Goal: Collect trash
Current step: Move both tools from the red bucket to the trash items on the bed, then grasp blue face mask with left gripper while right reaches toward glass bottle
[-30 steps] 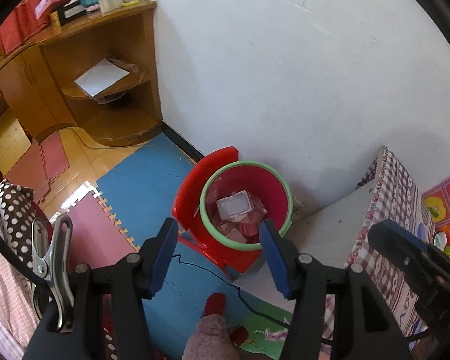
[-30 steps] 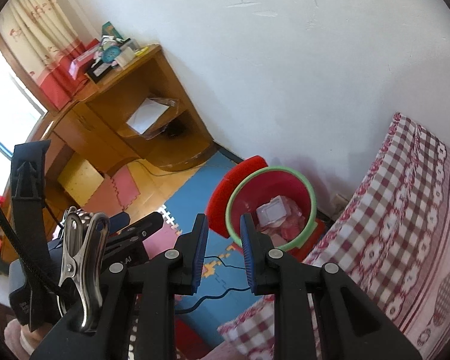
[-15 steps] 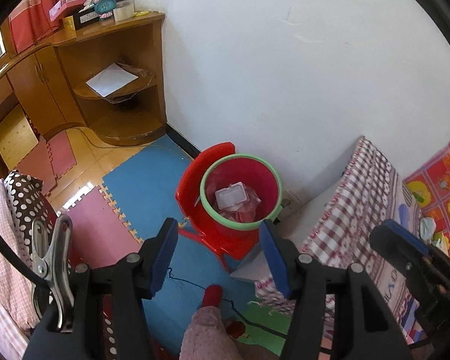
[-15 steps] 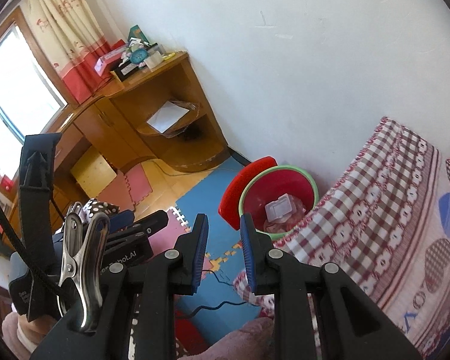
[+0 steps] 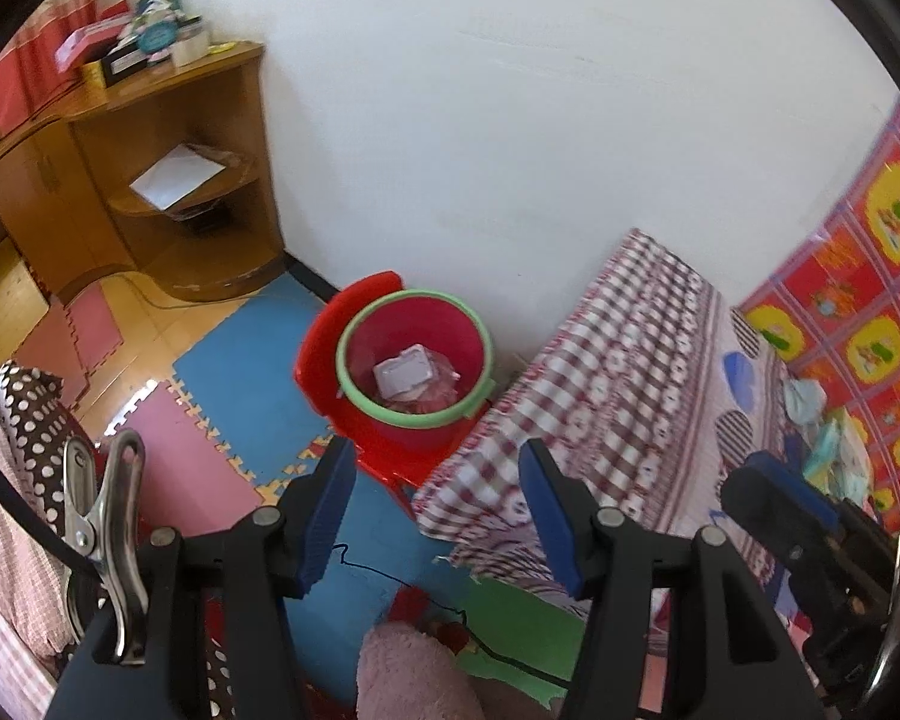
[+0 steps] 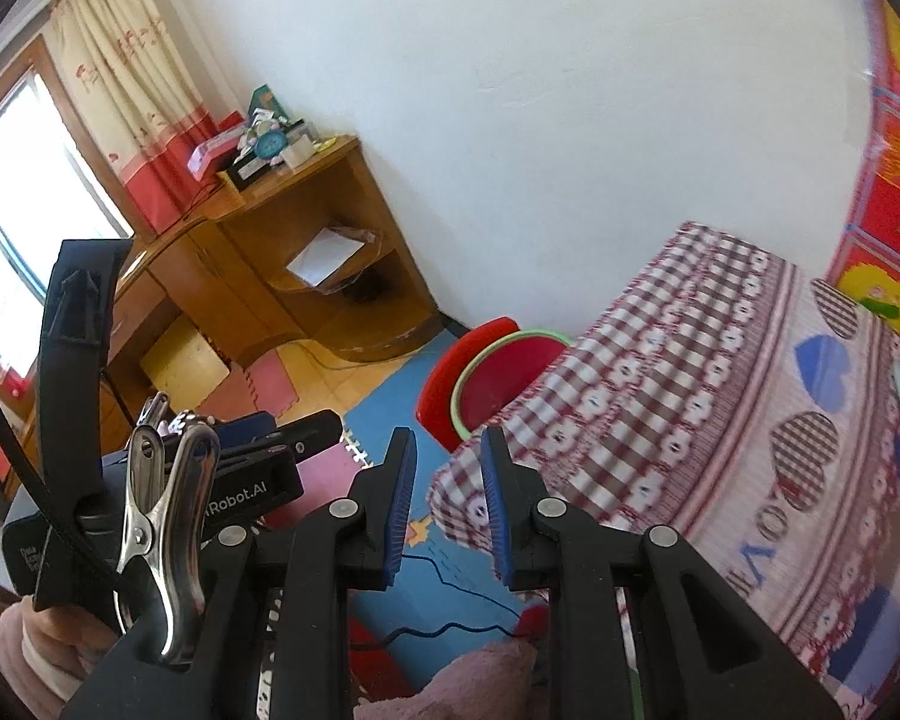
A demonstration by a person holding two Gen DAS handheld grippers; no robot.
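Left wrist view: my left hand-held gripper (image 5: 438,507) is released, its blue pads standing wide apart with nothing between them. Past the pads, the red bin (image 5: 413,360) with a green rim stands on the floor against the white wall (image 5: 540,120), beside a red chair (image 5: 342,324) and touching the edge of the checked bedspread (image 5: 618,372). Inside the bin lie a clear plastic tray (image 5: 405,369) and crumpled pink wrappers (image 5: 432,396). Blue and pink foam mats (image 5: 240,378) cover the floor; a thin black cable (image 5: 390,582) runs across them. A wooden corner shelf (image 5: 198,180) at upper left carries a white sheet of paper (image 5: 177,175).

Right wrist view: my right hand-held gripper (image 6: 447,501) holds nothing, its pads parted by a narrow gap. The bin is half hidden behind the bedspread corner, only its rim and inner wall showing. My left hand-held gripper appears at lower left. A curtain (image 6: 126,102) hangs by the window (image 6: 24,204). On the far side of the bed, small pale items lie blurred; I cannot tell what they are.
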